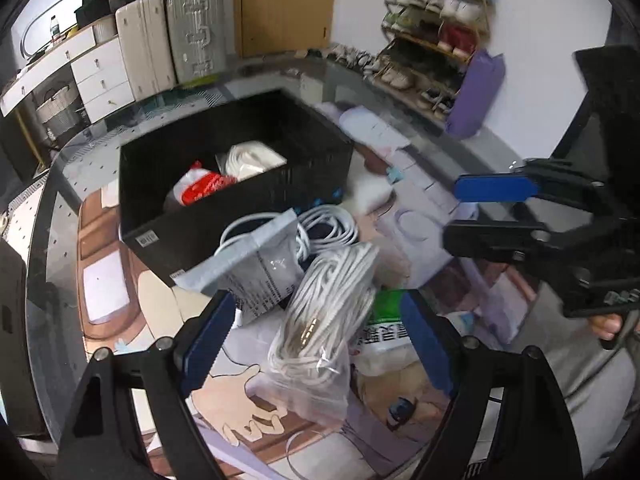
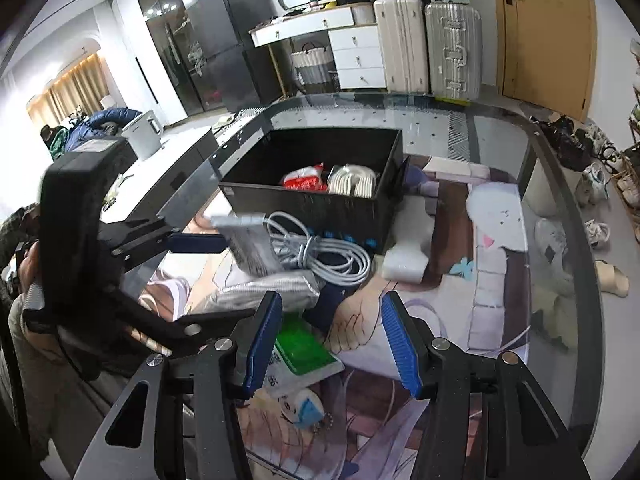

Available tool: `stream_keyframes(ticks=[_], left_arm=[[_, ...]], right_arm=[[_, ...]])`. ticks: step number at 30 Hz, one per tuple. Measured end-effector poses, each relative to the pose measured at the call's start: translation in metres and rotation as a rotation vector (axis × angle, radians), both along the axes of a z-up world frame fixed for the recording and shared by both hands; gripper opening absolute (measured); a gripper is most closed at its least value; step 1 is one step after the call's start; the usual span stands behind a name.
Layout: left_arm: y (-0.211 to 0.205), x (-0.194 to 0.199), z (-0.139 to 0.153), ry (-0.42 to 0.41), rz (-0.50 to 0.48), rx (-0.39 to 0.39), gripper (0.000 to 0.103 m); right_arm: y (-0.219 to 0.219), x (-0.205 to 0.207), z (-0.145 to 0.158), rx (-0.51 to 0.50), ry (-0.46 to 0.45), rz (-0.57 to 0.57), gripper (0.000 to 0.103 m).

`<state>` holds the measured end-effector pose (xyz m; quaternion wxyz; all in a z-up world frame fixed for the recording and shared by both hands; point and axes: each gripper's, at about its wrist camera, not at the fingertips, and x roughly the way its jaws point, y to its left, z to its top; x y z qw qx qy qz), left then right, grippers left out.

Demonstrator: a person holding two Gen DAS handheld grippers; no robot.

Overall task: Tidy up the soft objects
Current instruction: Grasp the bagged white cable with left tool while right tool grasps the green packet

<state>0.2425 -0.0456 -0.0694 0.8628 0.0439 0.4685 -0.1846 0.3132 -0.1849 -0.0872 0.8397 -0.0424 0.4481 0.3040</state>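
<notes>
A black basket (image 1: 136, 216) on the printed table mat holds a red-and-white pack (image 1: 200, 188) and a white cord bundle (image 1: 252, 160). In front of it lie a grey pouch (image 1: 256, 264), a loose white cable coil (image 1: 332, 228) and a clear bag of white cable (image 1: 320, 320). My left gripper (image 1: 316, 344) is open above that bag, its pads clear of it. My right gripper (image 2: 332, 344) is open over the mat, beside a green-and-white pack (image 2: 304, 348), with nothing between its pads. Each gripper shows in the other's view: left gripper (image 2: 238, 278), right gripper (image 1: 460, 212).
A white foam block (image 2: 408, 256) lies right of the basket. A small white-and-blue charm (image 2: 304, 408) sits near the front edge. Suitcases (image 2: 452, 48), white drawers (image 2: 356, 56) and a shoe rack (image 1: 432, 32) stand beyond the glass table. A person's hand (image 1: 608, 326) holds the right gripper.
</notes>
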Motion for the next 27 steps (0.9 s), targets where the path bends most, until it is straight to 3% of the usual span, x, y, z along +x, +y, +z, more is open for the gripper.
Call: stream_keyframes(ticks=[4,6,7,9,13,16,18,19,20,23,25,27], left_arm=[[-0.005,0.007,-0.011,0.024,0.039,0.027,0.075],[-0.006,0.006,-0.014,0.042,0.021,0.012,0.062],[-0.005,0.006,-0.016,0.063,0.004,-0.010,0.049],[-0.005,0.004,-0.019,0.079,-0.006,-0.020,0.047],[-0.001,-0.004,-0.012,0.071,-0.020,-0.015,0.026],[0.003,-0.009,-0.010,0.075,-0.021,-0.006,0.024],[0.004,-0.010,-0.012,0.074,-0.016,0.017,0.026],[0.004,-0.010,-0.013,0.074,-0.020,0.029,0.039],[0.003,-0.010,-0.015,0.067,-0.017,0.060,0.061],[0.007,-0.009,-0.022,0.030,0.034,0.134,0.089],[0.013,-0.005,-0.026,0.046,0.041,0.124,0.090],[0.019,0.001,-0.034,0.102,0.048,0.067,0.090]], right_arm=[[0.008,-0.002,-0.009,-0.045,0.007,0.041,0.053],[0.014,-0.005,-0.015,-0.070,0.012,0.077,0.053],[0.016,-0.005,-0.017,-0.073,0.022,0.091,0.053],[0.021,-0.007,-0.021,-0.073,0.043,0.118,0.053],[0.028,-0.008,-0.027,-0.067,0.074,0.156,0.053],[0.033,-0.006,-0.033,-0.078,0.090,0.168,0.053],[0.038,-0.006,-0.035,-0.079,0.094,0.179,0.053],[0.040,-0.006,-0.036,-0.079,0.096,0.182,0.053],[0.042,-0.006,-0.036,-0.080,0.094,0.184,0.053],[0.045,-0.005,-0.036,-0.078,0.094,0.195,0.053],[0.048,-0.003,-0.038,-0.077,0.102,0.205,0.053],[0.048,-0.001,-0.042,-0.077,0.123,0.221,0.053]])
